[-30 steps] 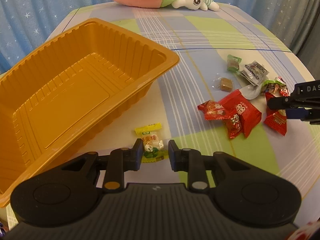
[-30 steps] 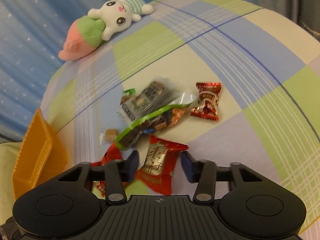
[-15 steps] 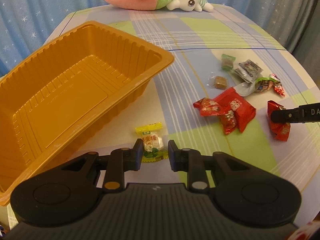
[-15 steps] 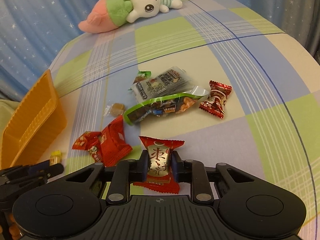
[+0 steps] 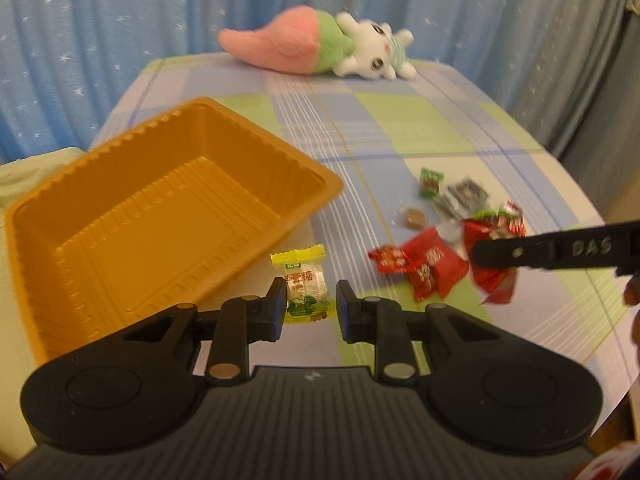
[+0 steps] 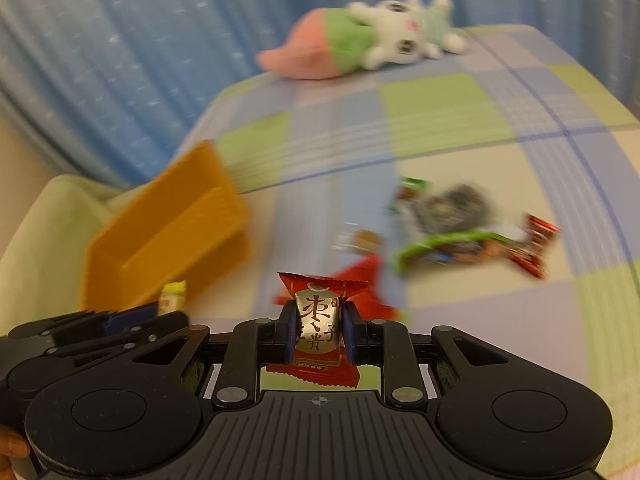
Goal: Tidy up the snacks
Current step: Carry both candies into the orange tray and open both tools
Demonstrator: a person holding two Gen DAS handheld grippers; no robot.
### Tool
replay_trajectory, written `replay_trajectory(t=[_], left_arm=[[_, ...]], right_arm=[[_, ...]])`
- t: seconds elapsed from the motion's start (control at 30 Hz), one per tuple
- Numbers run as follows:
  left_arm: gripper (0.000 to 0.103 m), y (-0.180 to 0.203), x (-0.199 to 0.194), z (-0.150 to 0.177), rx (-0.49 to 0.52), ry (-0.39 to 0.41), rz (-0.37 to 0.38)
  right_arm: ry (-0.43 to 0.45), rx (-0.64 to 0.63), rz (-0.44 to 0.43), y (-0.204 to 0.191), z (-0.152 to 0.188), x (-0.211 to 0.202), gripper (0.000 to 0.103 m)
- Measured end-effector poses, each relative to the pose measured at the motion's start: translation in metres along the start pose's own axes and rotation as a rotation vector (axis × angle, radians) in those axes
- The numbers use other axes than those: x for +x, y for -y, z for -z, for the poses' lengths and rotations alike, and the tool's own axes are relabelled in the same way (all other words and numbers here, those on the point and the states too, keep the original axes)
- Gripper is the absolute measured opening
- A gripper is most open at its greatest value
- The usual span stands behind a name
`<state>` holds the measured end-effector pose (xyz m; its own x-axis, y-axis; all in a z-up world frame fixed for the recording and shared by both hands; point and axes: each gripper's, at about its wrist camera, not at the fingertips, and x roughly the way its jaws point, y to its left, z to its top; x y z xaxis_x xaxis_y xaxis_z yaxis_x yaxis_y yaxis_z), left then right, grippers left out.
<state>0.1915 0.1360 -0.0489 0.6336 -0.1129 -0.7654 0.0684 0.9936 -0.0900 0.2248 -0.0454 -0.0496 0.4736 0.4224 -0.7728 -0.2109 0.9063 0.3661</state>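
Observation:
My right gripper (image 6: 319,334) is shut on a red and gold snack packet (image 6: 319,330) and holds it above the table; the gripper also shows in the left wrist view (image 5: 480,258) with that packet (image 5: 496,286). My left gripper (image 5: 307,308) is open around a yellow and green candy (image 5: 304,284) that lies on the cloth; its left finger looks close to the wrapper. The empty orange tray (image 5: 256,148) stands to the left, also seen in the right wrist view (image 6: 160,236). A pile of red packets (image 5: 420,264) and other snacks (image 6: 452,224) lies on the right.
A pink, green and white plush toy (image 5: 320,46) lies at the far edge of the checked tablecloth (image 5: 400,120). Blue starred curtains hang behind. A pale cushion (image 6: 44,232) sits left of the tray.
My right gripper has lifted the red and gold packet off the table and swung left toward the tray. My left gripper has tilted up, still around the yellow candy.

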Motion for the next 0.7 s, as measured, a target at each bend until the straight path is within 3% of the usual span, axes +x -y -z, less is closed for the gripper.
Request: replay_trajectory(t=[0.33, 0.7], left_arm=[[0.024, -0.049, -0.026, -0.012, -0.111, 0.054, -0.093], [0.024, -0.103, -0.022, -0.018, -0.206, 0.056, -0.184]], right_arm=[[-0.011, -0.144, -0.143, -0.071, -0.025, 0.031, 0.024], [-0.025, -0.230, -0.208, -0.126, -0.047, 0.082, 0.024]])
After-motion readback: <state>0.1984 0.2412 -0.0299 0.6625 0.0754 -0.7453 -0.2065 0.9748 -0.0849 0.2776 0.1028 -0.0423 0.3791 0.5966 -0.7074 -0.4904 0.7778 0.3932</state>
